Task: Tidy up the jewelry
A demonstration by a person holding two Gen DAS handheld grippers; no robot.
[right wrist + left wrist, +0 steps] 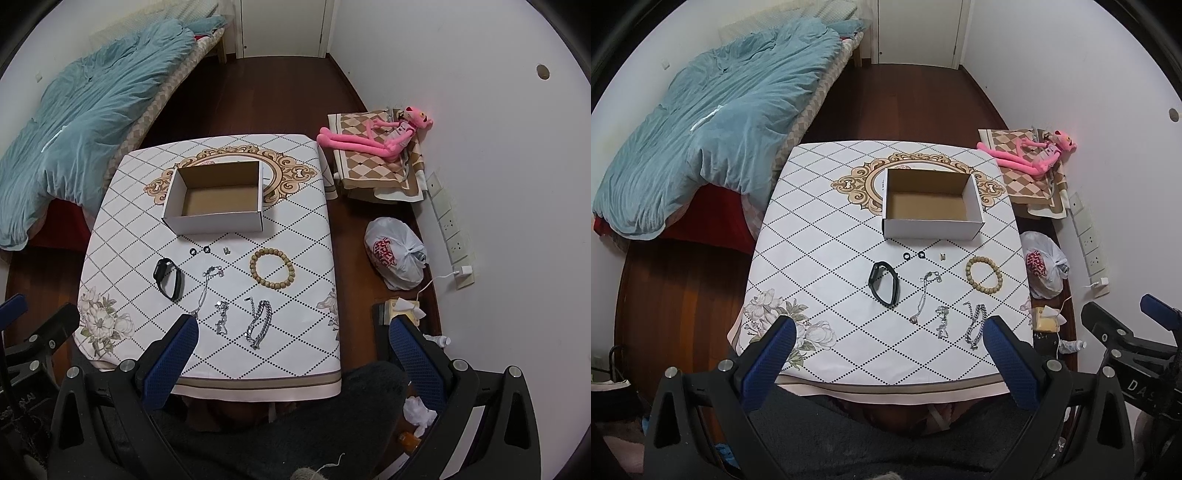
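Note:
An open white cardboard box (932,224) (214,222) stands empty on the patterned tablecloth (820,258) (122,236). In front of it lie a black wristband (885,283) (168,278), two small black rings (914,255) (199,250), a tiny clasp (943,256), a thin silver necklace (925,293) (207,286), a short silver chain (942,322) (221,317), a heavy silver chain bracelet (975,325) (258,323) and a wooden bead bracelet (983,275) (272,266). My left gripper (890,332) and right gripper (293,332) hover open above the table's near edge, holding nothing.
A bed with a blue quilt (713,122) lies to the left. A pink plush toy (380,138) rests on a checked cushion at the right wall. A white plastic bag (397,254), tissues and a power strip (452,232) sit on the floor to the right. A person's dark-clothed lap fills the bottom.

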